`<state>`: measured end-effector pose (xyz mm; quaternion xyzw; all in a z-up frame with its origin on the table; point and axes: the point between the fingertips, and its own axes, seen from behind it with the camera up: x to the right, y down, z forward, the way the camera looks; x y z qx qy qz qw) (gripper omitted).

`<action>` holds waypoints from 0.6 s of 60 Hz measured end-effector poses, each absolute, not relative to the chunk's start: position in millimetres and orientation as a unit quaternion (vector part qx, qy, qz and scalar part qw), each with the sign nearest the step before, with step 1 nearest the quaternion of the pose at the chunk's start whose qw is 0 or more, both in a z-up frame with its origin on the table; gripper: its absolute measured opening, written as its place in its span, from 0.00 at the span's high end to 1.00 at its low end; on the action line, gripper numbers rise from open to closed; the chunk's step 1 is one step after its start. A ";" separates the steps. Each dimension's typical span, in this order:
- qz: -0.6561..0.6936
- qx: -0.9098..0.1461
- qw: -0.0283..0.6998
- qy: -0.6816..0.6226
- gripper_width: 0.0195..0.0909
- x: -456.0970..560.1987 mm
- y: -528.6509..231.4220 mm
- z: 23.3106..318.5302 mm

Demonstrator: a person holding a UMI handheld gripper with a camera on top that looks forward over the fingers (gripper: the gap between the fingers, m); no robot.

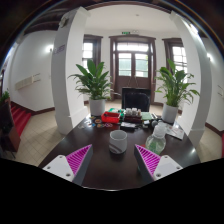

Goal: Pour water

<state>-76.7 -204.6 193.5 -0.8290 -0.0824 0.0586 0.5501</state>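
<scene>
A white cup stands on the dark round table, just ahead of my gripper and roughly midway between the finger lines. A clear plastic bottle stands to the cup's right, beyond the right finger. My fingers are spread wide, their magenta pads facing inward, and nothing is held between them. The left finger hovers over the table's near left part.
Red and white packets and small items lie at the table's far side. Two potted plants flank a dark cabinet before glass doors. A white pillar stands left; a red stair is further left.
</scene>
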 end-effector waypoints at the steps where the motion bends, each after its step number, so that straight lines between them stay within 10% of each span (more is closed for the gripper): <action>1: 0.058 -0.827 0.554 -0.082 0.07 -74.1 -204.1 194.1; 36: -0.023 -0.774 0.632 0.000 0.06 53.8 -155.2 112.0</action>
